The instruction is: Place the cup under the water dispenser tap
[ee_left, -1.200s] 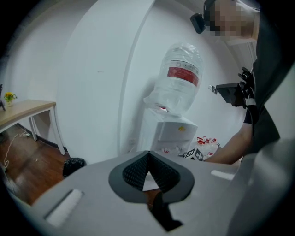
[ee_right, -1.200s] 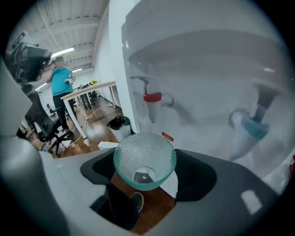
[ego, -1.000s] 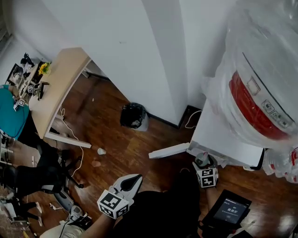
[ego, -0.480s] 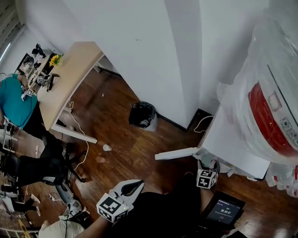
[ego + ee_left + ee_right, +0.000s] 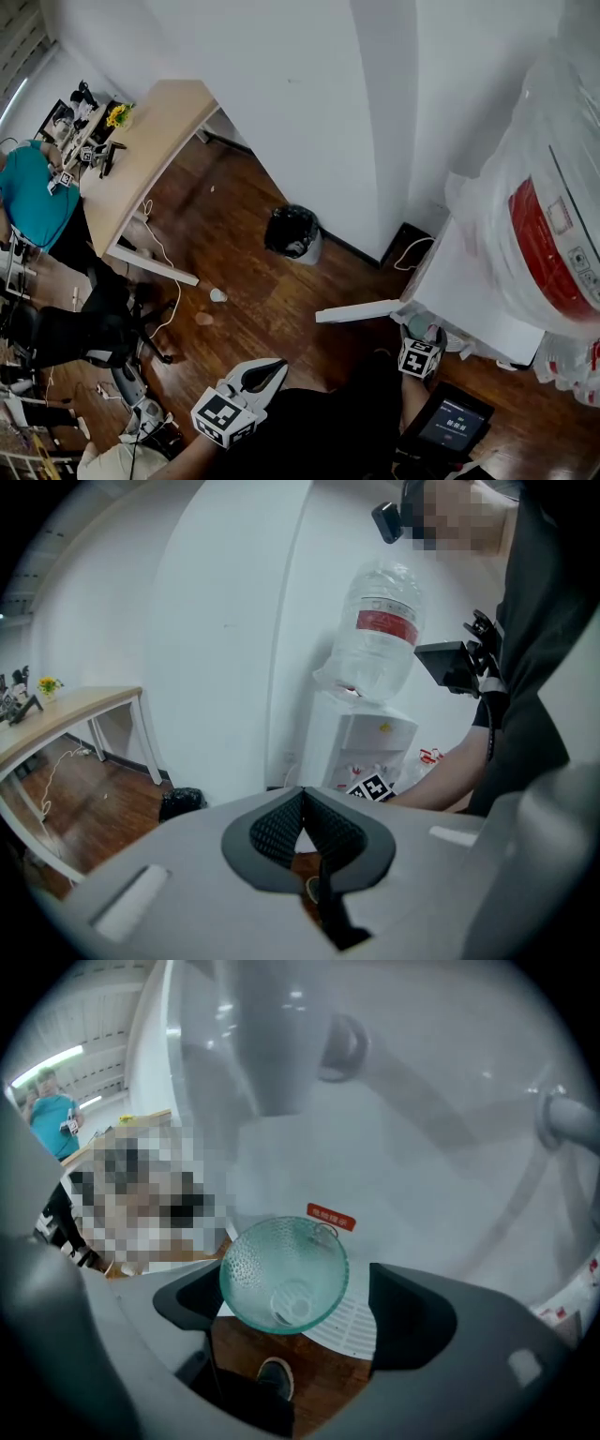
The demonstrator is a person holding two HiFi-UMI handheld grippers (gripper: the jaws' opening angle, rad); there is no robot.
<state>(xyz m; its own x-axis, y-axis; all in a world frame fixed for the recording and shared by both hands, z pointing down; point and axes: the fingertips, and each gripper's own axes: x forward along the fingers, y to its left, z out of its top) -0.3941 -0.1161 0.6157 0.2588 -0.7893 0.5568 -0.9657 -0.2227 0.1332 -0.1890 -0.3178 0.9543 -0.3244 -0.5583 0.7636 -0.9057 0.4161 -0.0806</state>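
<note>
Opening round cup [image 5: 281, 1274], right gripper [image 5: 300, 1309] wider now

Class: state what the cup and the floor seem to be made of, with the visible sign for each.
Cup: glass or clear plastic, green-tinted, dimpled; the drip tray shows through it.
Floor: apparently wood planks, brown, glossy; board seams show.

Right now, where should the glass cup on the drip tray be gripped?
Across the dimpled wall of the cup, below the rim, from the front and above: it widens upward, and the dispenser stands behind. The jaws of the right hand-held gripper, now opening, straddle it that way.
</note>
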